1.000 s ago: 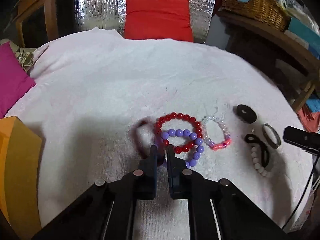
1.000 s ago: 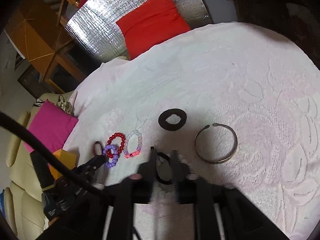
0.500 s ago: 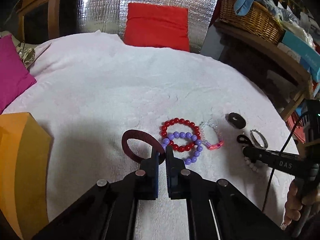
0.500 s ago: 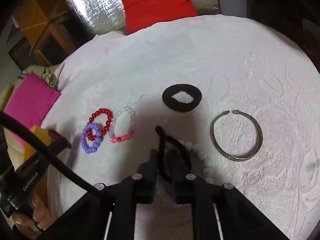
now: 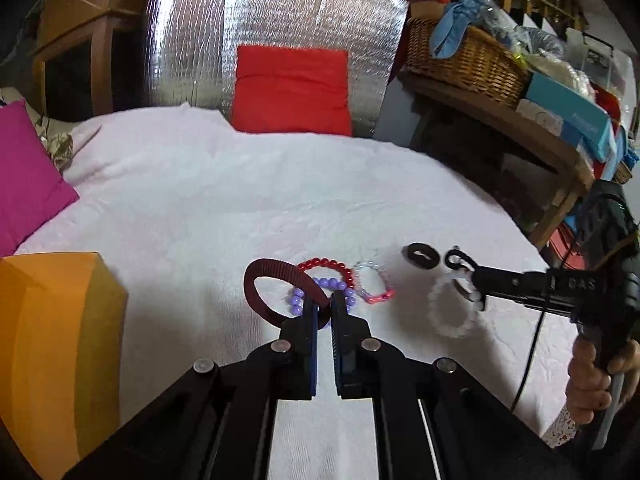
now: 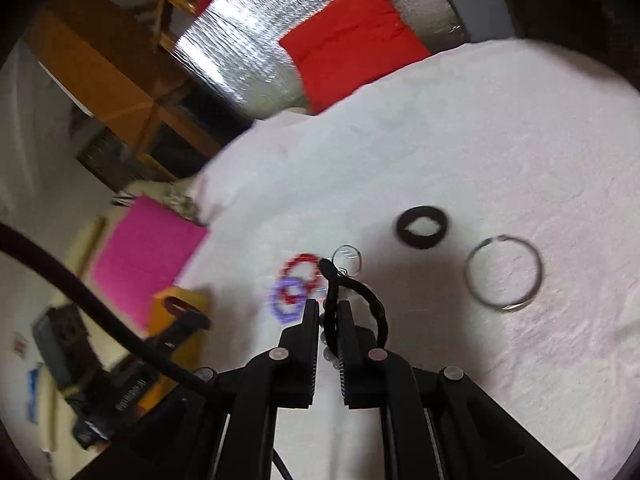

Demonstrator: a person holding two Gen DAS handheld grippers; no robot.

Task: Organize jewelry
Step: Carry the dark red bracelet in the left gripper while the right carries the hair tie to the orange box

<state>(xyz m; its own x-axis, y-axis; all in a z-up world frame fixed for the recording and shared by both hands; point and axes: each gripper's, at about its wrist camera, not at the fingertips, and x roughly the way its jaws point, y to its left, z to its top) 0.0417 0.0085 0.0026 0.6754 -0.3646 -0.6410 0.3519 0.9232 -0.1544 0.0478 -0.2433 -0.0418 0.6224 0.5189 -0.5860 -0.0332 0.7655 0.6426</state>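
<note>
Black jaws of the left gripper [image 5: 324, 304] are seen nearly closed on a maroon bangle [image 5: 267, 285], which is pinched at its rim and held tilted above the white cloth [image 5: 224, 208]. Beside that gripper, at the near left, an orange box [image 5: 56, 344] is seen. Just past the bangle, a purple bead bracelet [image 5: 325, 282] and a red bead bracelet [image 5: 325, 262] are laid overlapping on the cloth, with a pale pink-and-clear one [image 5: 374, 280] touching them. To the right, the right gripper [image 6: 329, 314] is held by a hand [image 5: 592, 380], its jaws closed on a black cord [image 6: 362, 292], from which a white bead bracelet [image 5: 452, 312] is hung. Beyond it, a black ring [image 6: 422, 227] and a metal bangle [image 6: 504, 274] are left flat on the cloth, apart from each other. Farthest away, a red cushion [image 5: 292, 88] is propped against a silver foil panel [image 5: 192, 32].
</note>
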